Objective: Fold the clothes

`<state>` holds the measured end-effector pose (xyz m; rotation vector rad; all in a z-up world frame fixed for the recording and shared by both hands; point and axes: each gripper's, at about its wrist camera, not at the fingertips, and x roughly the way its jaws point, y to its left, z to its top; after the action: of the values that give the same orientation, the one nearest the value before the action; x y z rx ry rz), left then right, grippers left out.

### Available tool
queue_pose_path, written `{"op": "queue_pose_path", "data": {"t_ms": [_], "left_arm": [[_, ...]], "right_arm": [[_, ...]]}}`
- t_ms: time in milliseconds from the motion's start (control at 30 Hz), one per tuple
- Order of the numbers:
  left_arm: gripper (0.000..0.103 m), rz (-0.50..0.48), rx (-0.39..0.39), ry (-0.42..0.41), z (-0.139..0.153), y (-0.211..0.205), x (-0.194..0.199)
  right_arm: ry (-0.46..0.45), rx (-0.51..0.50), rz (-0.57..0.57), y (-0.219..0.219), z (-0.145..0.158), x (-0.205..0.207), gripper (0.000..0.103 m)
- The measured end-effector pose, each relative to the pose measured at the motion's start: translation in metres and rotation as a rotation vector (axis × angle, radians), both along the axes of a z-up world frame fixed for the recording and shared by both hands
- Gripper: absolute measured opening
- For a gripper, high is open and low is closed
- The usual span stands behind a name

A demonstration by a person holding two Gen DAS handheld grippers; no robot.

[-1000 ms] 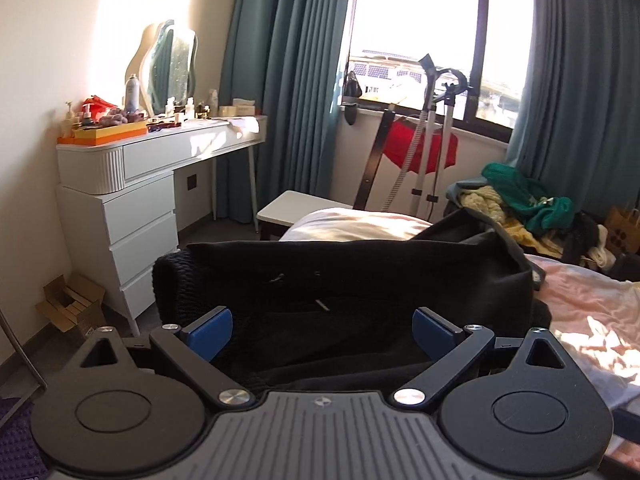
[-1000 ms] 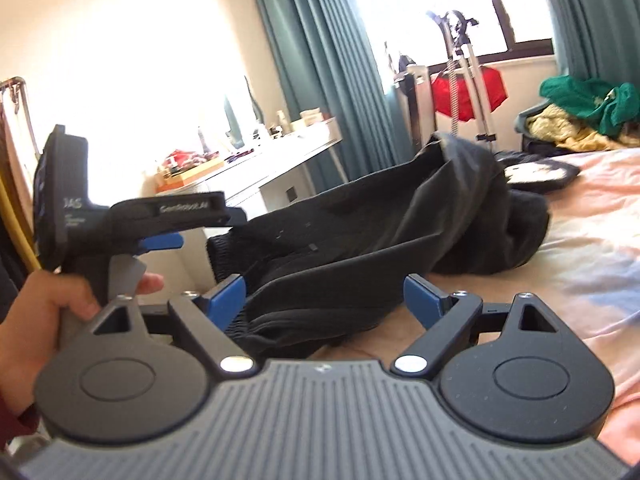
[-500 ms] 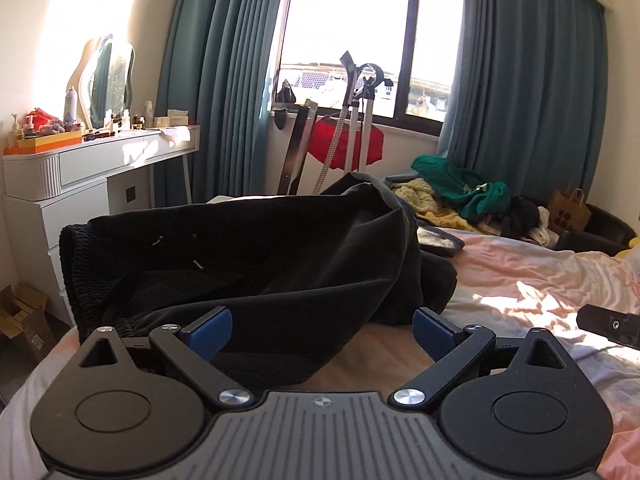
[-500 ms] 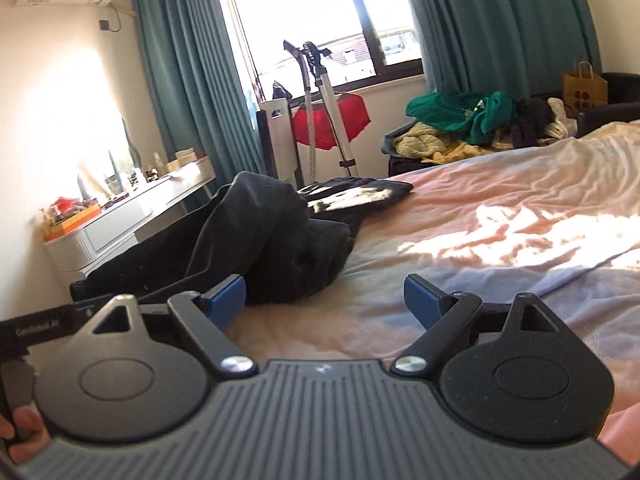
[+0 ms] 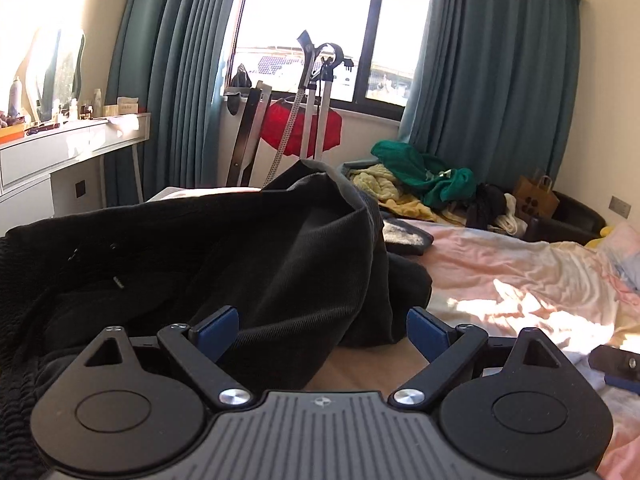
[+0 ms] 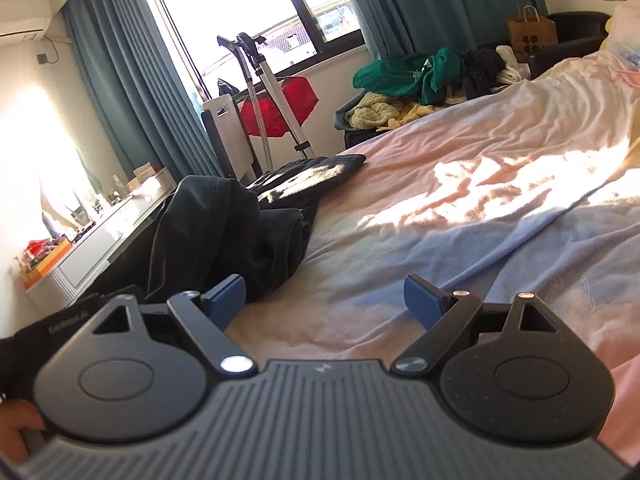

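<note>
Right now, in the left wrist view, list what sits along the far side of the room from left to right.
White dressing table → left curtain → red cloth on the stand by the window → green garment on the clothes pile → brown paper bag → wall socket.

The black garment (image 5: 288,264) is matt ribbed cloth, its waistband (image 5: 12,320) coarsely crinkled. The bed sheet (image 6: 460,208) is smooth, wrinkled cotton-like fabric. Both grippers (image 5: 322,326) (image 6: 324,298) show matt black plastic arms, shiny metal screws and blue pads (image 5: 218,324).
</note>
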<state>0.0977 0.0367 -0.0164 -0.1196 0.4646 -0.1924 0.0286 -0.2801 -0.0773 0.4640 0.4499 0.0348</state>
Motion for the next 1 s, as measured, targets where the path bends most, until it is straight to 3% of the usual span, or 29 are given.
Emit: {"op": "queue_pose_path", "data": {"t_ms": [167,267,333,433,467,500,567,733,867,1000], "left_arm": [[0.083,0.019,-0.034,-0.009,0.013,-0.02,0.079],[0.073,0.055,-0.041,0.0,0.016,-0.033,0.127],[0.061,0.062,-0.045,0.016,0.015,-0.041,0.152],[0.034,0.045,-0.006,-0.002,0.013,-0.058,0.161],[0.015,0.039,0.008,-0.008,0.013,-0.063,0.164],[0.004,0.034,0.021,-0.014,0.012,-0.069,0.167],[0.003,0.022,0.047,-0.026,0.011,-0.08,0.173],[0.002,-0.114,0.215,-0.13,0.012,-0.107,0.106],[0.002,-0.158,0.206,-0.104,0.004,-0.101,0.05],[0.002,-0.2,0.249,-0.067,-0.009,-0.087,-0.015]], "right_arm": [[-0.002,0.039,-0.016,-0.014,-0.003,0.0,0.088],[0.009,0.053,-0.042,-0.025,-0.009,0.005,0.088],[0.025,0.089,-0.048,-0.033,-0.016,0.012,0.088],[0.047,0.123,-0.048,-0.039,-0.027,0.023,0.088],[0.053,0.124,-0.049,-0.04,-0.031,0.027,0.088],[0.059,0.126,-0.049,-0.041,-0.035,0.031,0.088],[0.088,0.13,-0.049,-0.042,-0.045,0.039,0.088],[0.105,0.184,-0.034,-0.045,-0.051,0.041,0.088],[0.084,0.171,-0.031,-0.043,-0.046,0.031,0.088],[0.061,0.166,-0.024,-0.041,-0.038,0.019,0.088]]}}
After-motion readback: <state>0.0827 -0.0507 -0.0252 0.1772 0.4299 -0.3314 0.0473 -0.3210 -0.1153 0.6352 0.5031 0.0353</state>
